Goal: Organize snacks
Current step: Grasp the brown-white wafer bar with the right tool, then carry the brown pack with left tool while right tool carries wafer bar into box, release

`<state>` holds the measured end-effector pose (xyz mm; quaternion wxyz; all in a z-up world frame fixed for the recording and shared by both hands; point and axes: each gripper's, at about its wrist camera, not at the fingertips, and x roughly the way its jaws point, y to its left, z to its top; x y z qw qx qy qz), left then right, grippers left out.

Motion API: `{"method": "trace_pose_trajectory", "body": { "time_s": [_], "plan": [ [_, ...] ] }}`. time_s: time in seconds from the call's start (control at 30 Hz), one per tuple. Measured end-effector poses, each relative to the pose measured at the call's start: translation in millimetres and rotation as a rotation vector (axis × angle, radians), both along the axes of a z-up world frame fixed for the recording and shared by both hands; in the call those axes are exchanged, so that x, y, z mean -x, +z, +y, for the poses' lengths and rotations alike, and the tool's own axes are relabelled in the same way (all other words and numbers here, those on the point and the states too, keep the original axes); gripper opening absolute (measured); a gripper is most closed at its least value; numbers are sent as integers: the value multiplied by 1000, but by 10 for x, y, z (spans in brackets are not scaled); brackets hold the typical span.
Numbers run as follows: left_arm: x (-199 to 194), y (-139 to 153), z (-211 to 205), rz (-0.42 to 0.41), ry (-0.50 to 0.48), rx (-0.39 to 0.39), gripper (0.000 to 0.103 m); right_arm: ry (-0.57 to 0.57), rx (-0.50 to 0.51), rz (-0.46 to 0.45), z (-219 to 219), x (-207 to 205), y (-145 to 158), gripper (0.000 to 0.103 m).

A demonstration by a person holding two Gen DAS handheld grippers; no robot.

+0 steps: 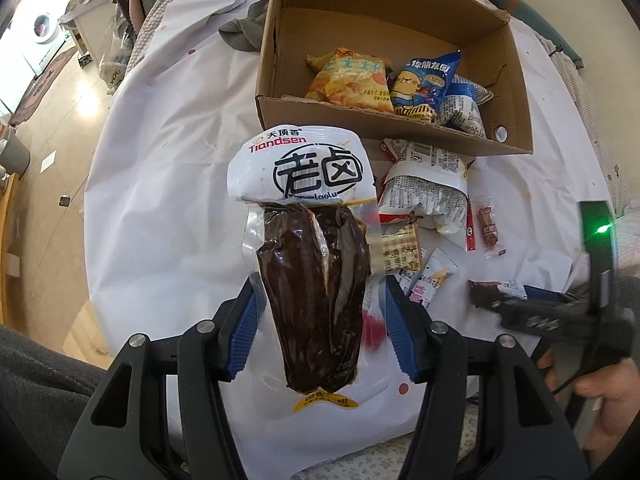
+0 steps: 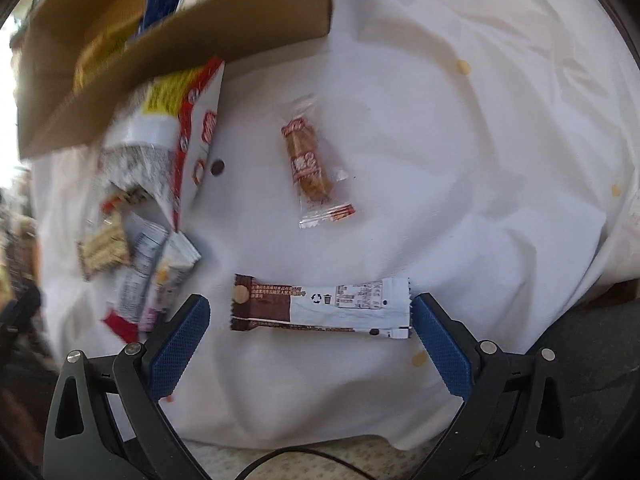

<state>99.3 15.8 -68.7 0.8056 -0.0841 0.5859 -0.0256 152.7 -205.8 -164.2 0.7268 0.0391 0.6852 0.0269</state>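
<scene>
Above the white-sheeted table, the left gripper pinched a slick, floppy vacuum-packed meat pouch by its firmer dark middle, short of the cardboard box, while the right gripper gaped empty around a light brown-and-white bar.

At the upper left of your left wrist view sits a white washing machine on a tan floor. A white cloth fills the middle; a grey garment lies crumpled on it near the top.
</scene>
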Motion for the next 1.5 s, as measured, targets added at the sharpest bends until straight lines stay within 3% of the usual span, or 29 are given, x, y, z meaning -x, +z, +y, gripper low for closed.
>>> {"method": "trace_pose_trajectory", "body": {
  "time_s": [0.17, 0.3, 0.43, 0.63, 0.83, 1.03, 1.5],
  "plan": [
    [1, 16, 24, -1, 8, 25, 55, 54, 57, -21, 129, 28, -21, 99],
    [3, 23, 36, 0, 11, 39, 55, 75, 77, -43, 185, 27, 62, 74],
    [4, 34, 39, -4, 15, 44, 55, 86, 59, -54, 189, 39, 152, 68],
    [20, 75, 83, -23, 34, 50, 55, 63, -49, -131, 151, 52, 470, 67],
    [-75, 370, 256, -130, 98, 56, 55, 87, -164, -312, 110, 5, 1031, 67],
    [-352, 614, 311, -195, 117, 36, 55, 84, -241, -408, -31, -286, 1380, 67],
    [-1359, 895, -30, -349, 55, -36, 55, 89, -353, -509, 43, -979, 1439, 67]
  ]
}}
